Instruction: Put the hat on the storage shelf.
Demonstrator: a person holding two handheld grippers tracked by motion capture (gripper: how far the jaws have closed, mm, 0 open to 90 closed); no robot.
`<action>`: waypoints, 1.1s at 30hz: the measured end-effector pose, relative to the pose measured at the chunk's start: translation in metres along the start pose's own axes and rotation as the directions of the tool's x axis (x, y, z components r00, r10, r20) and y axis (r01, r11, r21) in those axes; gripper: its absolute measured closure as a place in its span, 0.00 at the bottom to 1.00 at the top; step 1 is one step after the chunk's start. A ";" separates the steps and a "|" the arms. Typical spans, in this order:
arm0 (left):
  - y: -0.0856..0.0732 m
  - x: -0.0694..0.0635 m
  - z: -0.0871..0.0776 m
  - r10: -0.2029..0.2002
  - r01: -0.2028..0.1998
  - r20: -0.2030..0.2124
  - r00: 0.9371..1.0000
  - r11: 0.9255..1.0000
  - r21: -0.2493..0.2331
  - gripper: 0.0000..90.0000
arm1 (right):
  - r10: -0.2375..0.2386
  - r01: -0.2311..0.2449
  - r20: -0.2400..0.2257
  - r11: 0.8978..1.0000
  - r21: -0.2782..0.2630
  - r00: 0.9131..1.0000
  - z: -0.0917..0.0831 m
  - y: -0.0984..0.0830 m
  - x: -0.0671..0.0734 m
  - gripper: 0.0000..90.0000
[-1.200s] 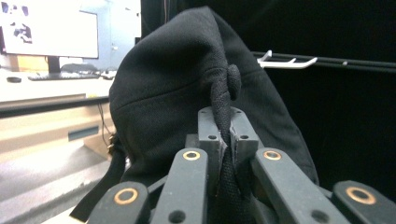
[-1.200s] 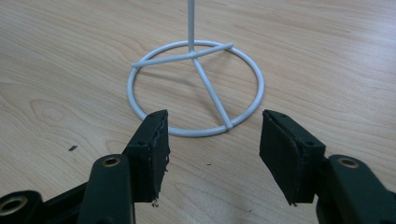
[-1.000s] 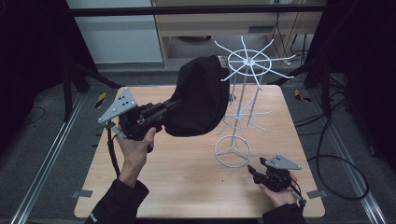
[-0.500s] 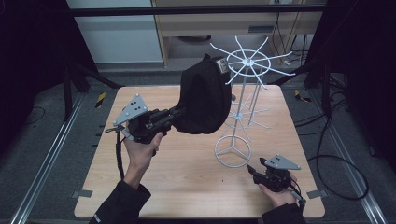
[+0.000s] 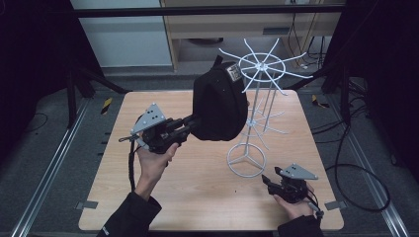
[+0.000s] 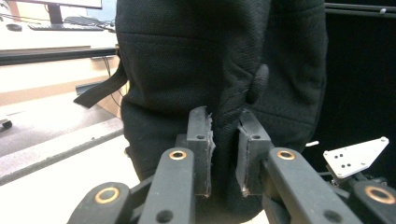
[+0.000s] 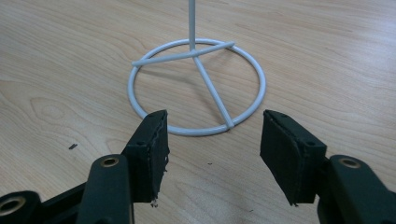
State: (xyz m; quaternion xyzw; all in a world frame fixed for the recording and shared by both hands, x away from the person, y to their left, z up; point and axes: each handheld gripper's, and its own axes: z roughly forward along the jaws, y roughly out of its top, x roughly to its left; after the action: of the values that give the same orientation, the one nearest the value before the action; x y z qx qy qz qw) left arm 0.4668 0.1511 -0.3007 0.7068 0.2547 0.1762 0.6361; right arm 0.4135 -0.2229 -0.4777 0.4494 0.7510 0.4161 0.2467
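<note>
Dim room, pale wooden surface (image 5: pixel 163 197) with a white wire rack (image 5: pixel 254 118) standing on it. Risk as I see it: the black cap (image 5: pixel 220 101) hangs off the rack's top spokes, and if it's barely hooked it could slide off or tip the rack. The left hand-held gripper (image 6: pixel 224 149) has just been opening, a fold of cap between its pads, apparently slack now. The right hand-held gripper (image 7: pixel 212 156) sits wide open, empty, by the rack's ring base.

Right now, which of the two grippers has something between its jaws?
The left gripper: a fold of the black cap sits between its jaws, which have just been opening. The right gripper is open over bare table.
</note>
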 end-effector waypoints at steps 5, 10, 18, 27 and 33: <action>-0.001 0.000 -0.002 0.008 -0.008 -0.016 1.000 1.000 -0.005 0.78 | -0.001 0.001 0.000 1.000 -0.001 1.000 0.000 0.000 0.000 0.46; -0.003 0.000 -0.009 0.018 -0.018 -0.036 0.999 1.000 -0.011 0.67 | 0.000 0.000 0.002 1.000 -0.001 1.000 0.000 0.000 0.000 0.46; -0.010 0.007 -0.032 0.016 -0.018 -0.091 0.996 1.000 -0.015 0.53 | -0.001 0.001 0.003 1.000 -0.002 1.000 0.000 0.000 0.000 0.46; -0.043 0.015 -0.067 0.023 -0.013 -0.176 0.984 0.998 0.056 0.47 | 0.003 -0.003 0.011 1.000 -0.007 1.000 -0.001 -0.001 -0.001 0.45; -0.082 0.029 -0.087 -0.023 0.056 -0.247 0.969 0.990 0.128 0.44 | 0.011 -0.011 0.020 1.000 -0.012 1.000 -0.002 -0.002 -0.002 0.42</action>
State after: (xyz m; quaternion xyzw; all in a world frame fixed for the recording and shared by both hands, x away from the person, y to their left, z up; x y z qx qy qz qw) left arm 0.4296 0.2435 -0.3730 0.7155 0.3565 0.2318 0.5543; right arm 0.4122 -0.2259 -0.4782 0.4564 0.7435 0.4172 0.2546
